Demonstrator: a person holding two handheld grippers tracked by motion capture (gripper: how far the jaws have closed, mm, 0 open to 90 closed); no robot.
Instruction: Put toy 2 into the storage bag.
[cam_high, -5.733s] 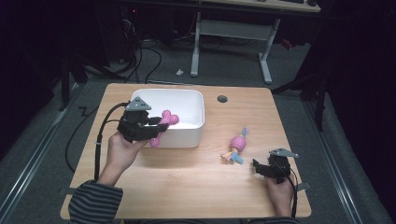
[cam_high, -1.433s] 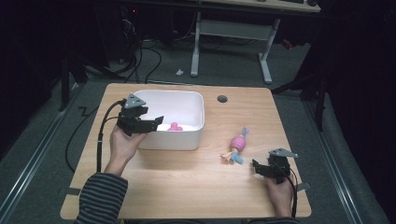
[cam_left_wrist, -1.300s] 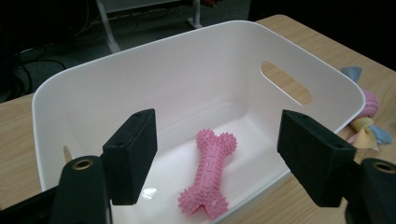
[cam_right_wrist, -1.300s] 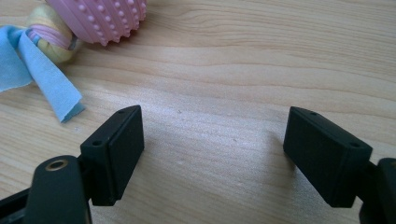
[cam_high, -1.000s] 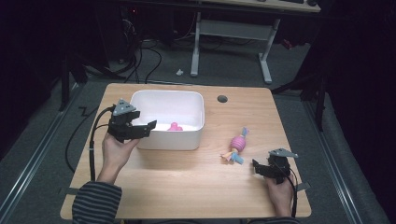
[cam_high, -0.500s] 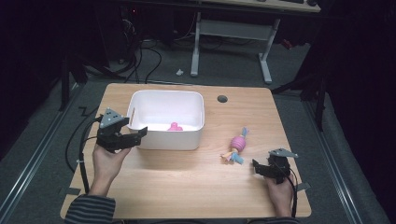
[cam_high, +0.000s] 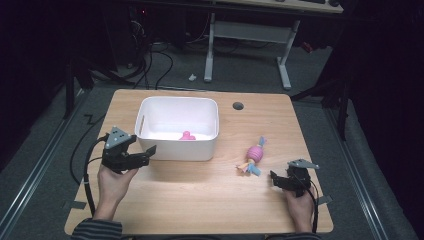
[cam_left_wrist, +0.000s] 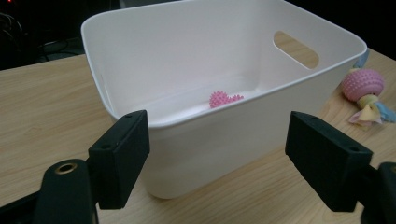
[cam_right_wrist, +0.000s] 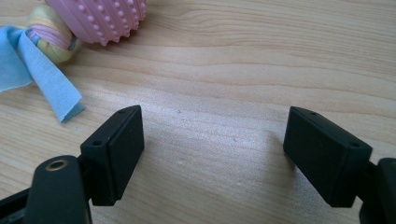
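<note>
No readable writing or brand mark anywhere on the gear or the objects, so straight to the jaws. The left gripper sits at the near-left corner of the white bin, held in the person's left hand, and its jaws are spread wide with nothing between them. In the left gripper view the two black pads frame the bin's near wall without touching it. Down inside the bin, a small pink spiky toy lies on the floor of the tub, toward the near wall in the high view. A handle slot cuts through the bin's far side in that same gripper view.

Over on the right, the right gripper rests low by the near-right part of the wooden tabletop, gripped by the right hand. Its jaws are released too, wide apart, bare wood grain showing between them. Just ahead and to the left of it lies a pink knobbly ball toy with blue and yellow fabric strips trailing from it, resting on the tabletop between the bin and the right gripper, clear of both.
</note>
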